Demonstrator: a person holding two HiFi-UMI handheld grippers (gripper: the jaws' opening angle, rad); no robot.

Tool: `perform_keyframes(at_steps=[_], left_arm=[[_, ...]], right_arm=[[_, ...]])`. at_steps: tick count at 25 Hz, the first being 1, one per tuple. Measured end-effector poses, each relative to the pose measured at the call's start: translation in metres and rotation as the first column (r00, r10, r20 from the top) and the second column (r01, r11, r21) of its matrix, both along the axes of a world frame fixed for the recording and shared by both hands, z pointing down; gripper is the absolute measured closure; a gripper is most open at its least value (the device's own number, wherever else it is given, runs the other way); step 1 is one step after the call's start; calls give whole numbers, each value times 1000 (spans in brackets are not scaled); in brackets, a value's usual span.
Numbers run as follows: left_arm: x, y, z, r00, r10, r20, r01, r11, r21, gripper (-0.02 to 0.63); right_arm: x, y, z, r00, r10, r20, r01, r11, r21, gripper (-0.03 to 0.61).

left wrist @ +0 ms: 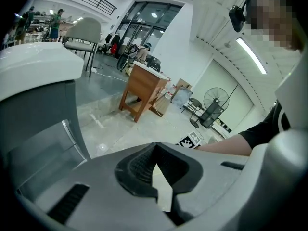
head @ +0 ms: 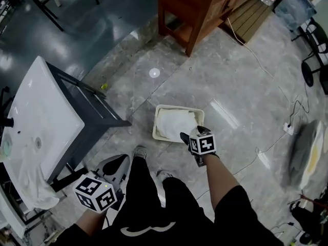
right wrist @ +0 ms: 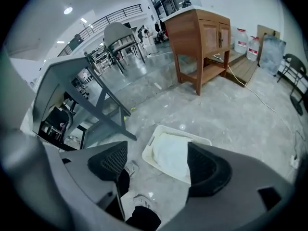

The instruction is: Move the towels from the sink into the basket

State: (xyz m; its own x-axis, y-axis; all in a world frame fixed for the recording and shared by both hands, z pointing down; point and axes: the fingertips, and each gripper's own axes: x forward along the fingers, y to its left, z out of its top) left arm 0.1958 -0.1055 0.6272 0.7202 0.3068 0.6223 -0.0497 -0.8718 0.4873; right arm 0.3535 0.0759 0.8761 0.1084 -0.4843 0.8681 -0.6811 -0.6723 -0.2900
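Near corner of basket behind right claw; left end of sink off-frame.

Glossy grey floor bears the basket and sink stand.

The right gripper is held pointing steeply downward, its jaws spread wide with nothing gripped; the left gripper is held low, jaws closed together.

White towel in basket on floor, 2nd towel draped off sink
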Motion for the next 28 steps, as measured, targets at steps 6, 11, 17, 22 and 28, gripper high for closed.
perform_keyframes(at_steps=[6, 11, 17, 22, 28], left_arm=[[1, 13, -4, 1000, 3, -5, -3, 1000, -8, 609], [-3, 20, -21, 999, -25, -44, 25, 1000, -3, 609], [-24, 27, -61, 992, -84, -94, 84, 996, -5, 609], [-53, 14, -112, 966, -183, -183, 189, 982, 17, 609], [-101, 11, -176, 918, -275, -284, 301, 952, 51, 609]], right_arm=[[-4, 17, -9, 1000, 12, 27, -13, 1000, 27, 210], [-8, 12, -54, 998, -45, -50, 50, 994, 96, 210], [-37, -11, -131, 976, -195, -95, 211, 957, 201, 210], [-49, -56, -241, 928, -284, -242, 355, 873, 335, 210], [-100, -95, -365, 858, -365, -362, 506, 727, 465, 210]])
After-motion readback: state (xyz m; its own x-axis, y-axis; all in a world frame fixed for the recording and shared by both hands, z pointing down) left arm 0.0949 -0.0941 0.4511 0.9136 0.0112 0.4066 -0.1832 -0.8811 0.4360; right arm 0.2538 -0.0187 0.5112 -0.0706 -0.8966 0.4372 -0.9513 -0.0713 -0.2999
